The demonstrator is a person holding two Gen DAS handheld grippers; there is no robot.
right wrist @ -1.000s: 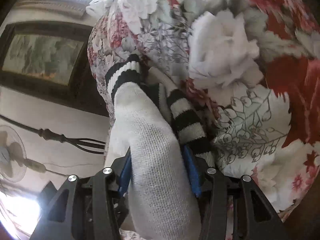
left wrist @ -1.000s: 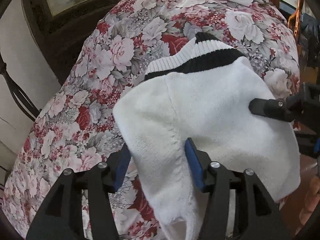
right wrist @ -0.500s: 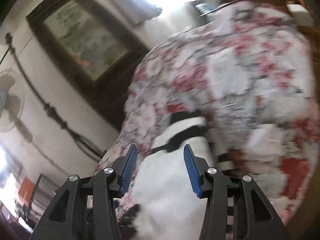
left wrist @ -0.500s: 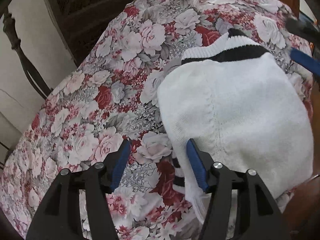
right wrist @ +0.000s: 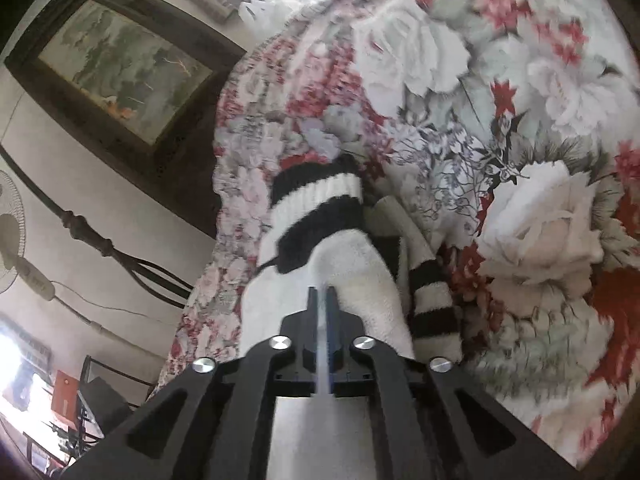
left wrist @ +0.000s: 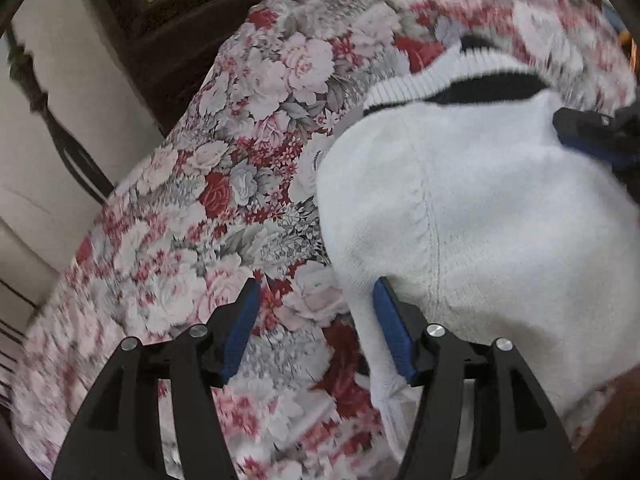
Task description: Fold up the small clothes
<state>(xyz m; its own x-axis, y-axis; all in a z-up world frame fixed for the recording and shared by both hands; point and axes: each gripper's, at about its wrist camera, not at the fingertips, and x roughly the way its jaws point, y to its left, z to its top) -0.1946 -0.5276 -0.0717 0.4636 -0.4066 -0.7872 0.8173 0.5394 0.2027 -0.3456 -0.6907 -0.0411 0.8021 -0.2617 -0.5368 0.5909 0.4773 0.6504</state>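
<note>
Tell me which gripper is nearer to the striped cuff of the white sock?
Right. The right gripper sits just below the striped cuff; the left gripper is at the opposite end.

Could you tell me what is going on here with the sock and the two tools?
A person is folding a white sock with black-striped cuffs on a floral tablecloth. The right tool has just been closing; its jaws stand nearly together above the sock's white body, and no fabric clearly shows between them. The left tool is open at the sock's near edge, over the cloth, gripping nothing.
</note>
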